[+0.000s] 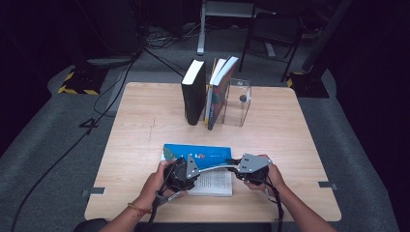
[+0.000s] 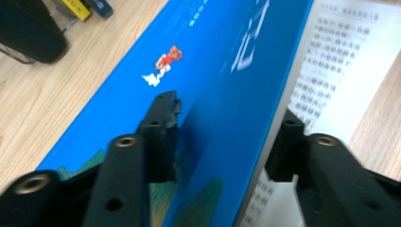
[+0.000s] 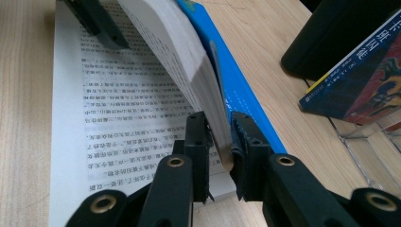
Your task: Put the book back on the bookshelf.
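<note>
The open blue book [image 1: 203, 166] lies on the table [image 1: 145, 125] near the person. The right tongs [image 3: 220, 142] pinch a sheaf of raised pages [image 3: 189, 56]. The left tongs [image 2: 227, 142] straddle the lifted blue cover, seemingly without pressing on it.

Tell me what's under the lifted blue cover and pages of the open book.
Under the raised blue cover and its wad of pages lies an open printed page, flat above the wooden table. The print beneath the lifted wad near the spine is covered.
</note>
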`<control>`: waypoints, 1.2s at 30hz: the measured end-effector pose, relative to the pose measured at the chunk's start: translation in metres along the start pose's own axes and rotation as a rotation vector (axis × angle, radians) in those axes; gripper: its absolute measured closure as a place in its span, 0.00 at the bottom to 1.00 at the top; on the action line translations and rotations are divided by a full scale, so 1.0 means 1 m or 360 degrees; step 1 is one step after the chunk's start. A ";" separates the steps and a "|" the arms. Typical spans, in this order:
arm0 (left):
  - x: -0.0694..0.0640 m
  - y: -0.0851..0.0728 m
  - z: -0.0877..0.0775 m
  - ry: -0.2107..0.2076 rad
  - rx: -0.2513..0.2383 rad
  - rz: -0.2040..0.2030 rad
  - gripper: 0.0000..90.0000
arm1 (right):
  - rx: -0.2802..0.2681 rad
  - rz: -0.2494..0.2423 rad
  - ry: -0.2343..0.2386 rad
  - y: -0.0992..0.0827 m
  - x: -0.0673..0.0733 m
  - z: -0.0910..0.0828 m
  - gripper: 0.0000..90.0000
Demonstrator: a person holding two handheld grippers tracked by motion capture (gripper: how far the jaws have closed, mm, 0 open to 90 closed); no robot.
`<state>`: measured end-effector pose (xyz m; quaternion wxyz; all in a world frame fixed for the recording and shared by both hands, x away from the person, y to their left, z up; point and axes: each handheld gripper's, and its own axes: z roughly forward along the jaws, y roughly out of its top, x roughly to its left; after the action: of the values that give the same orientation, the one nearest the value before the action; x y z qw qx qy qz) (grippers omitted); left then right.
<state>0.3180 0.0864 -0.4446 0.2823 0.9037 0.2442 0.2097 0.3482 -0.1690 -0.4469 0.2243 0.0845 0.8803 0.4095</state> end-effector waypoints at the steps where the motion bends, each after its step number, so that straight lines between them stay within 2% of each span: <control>1: -0.001 0.001 0.001 0.0014 0.0007 0.0006 0.64 | 0.0005 0.0001 -0.0002 0.000 0.000 0.000 0.87; 4: -0.004 0.004 0.004 0.0049 0.0008 0.0010 0.70 | 0.0016 0.0001 -0.0014 0.002 0.001 0.000 0.86; 5: -0.006 0.005 0.006 0.0065 -0.0002 -0.0006 0.73 | 0.0020 -0.0001 -0.0018 0.003 0.002 0.000 0.86; 9: -0.008 0.008 0.010 0.0067 -0.0034 -0.0029 0.77 | 0.0030 -0.0009 -0.0036 0.005 0.003 0.000 0.85; 12: -0.011 0.008 0.010 0.0110 -0.0053 0.0017 0.84 | 0.0026 -0.0004 -0.0048 0.006 0.003 0.000 0.83; 13: -0.011 0.007 0.010 0.0110 -0.0073 0.0011 0.86 | 0.0018 0.0000 -0.0051 0.006 0.003 0.000 0.82; 15: -0.006 0.005 0.009 0.0072 -0.0091 -0.0021 0.88 | -0.0048 0.0083 -0.0067 0.006 0.000 -0.001 0.73; 16: -0.005 0.004 0.008 0.0071 -0.0111 -0.0033 0.90 | -0.0094 0.0137 -0.0048 0.005 -0.004 -0.003 0.67; 17: -0.003 0.004 0.007 0.0068 -0.0132 -0.0045 0.91 | -0.0126 0.0163 -0.0059 0.004 -0.007 -0.006 0.60; 18: 0.000 0.003 0.005 0.0048 -0.0155 -0.0082 0.92 | -0.0153 0.0205 -0.0064 0.002 -0.011 -0.009 0.59; 19: 0.002 0.003 0.005 0.0025 -0.0159 -0.0092 0.92 | -0.0171 0.0242 -0.0051 -0.001 -0.015 -0.012 0.57; 20: 0.004 0.003 0.005 0.0001 -0.0144 -0.0082 0.92 | -0.0169 0.0270 -0.0055 -0.006 -0.019 -0.014 0.56; 22: 0.001 0.004 0.004 0.0024 -0.0128 -0.0042 0.91 | -0.0137 0.0314 -0.0057 -0.014 -0.025 -0.016 0.56; 24: 0.000 0.004 0.005 0.0011 -0.0117 -0.0036 0.89 | -0.0101 0.0294 -0.0039 -0.020 -0.027 -0.017 0.55; 25: 0.001 0.002 0.006 -0.0011 -0.0129 -0.0067 0.88 | -0.0094 0.0264 -0.0013 -0.021 -0.027 -0.018 0.57; 27: 0.002 0.001 0.006 -0.0034 -0.0123 -0.0038 0.87 | -0.0099 0.0210 0.0048 -0.020 -0.024 -0.017 0.55; 29: 0.000 0.001 0.007 -0.0041 -0.0112 -0.0031 0.85 | -0.0090 0.0163 0.0038 -0.015 -0.019 -0.012 0.55; 30: -0.002 0.001 0.007 -0.0042 -0.0104 -0.0003 0.84 | -0.0094 0.0155 0.0042 -0.013 -0.018 -0.011 0.56; 32: -0.002 -0.001 0.008 -0.0067 -0.0100 -0.0002 0.82 | -0.0129 0.0142 0.0064 -0.010 -0.016 -0.007 0.56; 33: -0.002 -0.001 0.007 -0.0079 -0.0103 -0.0006 0.81 | -0.0117 0.0117 0.0097 -0.007 -0.014 -0.004 0.58; 34: -0.002 -0.001 0.007 -0.0079 -0.0103 -0.0006 0.80 | -0.0117 0.0117 0.0097 -0.007 -0.014 -0.004 0.58; 36: -0.002 -0.002 0.006 -0.0109 -0.0092 -0.0006 0.79 | -0.0095 0.0016 0.0117 -0.005 -0.007 -0.003 0.68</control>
<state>0.3188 0.0842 -0.4512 0.3170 0.9014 0.2298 0.1850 0.3530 -0.1765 -0.4466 0.1921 0.0672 0.8749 0.4395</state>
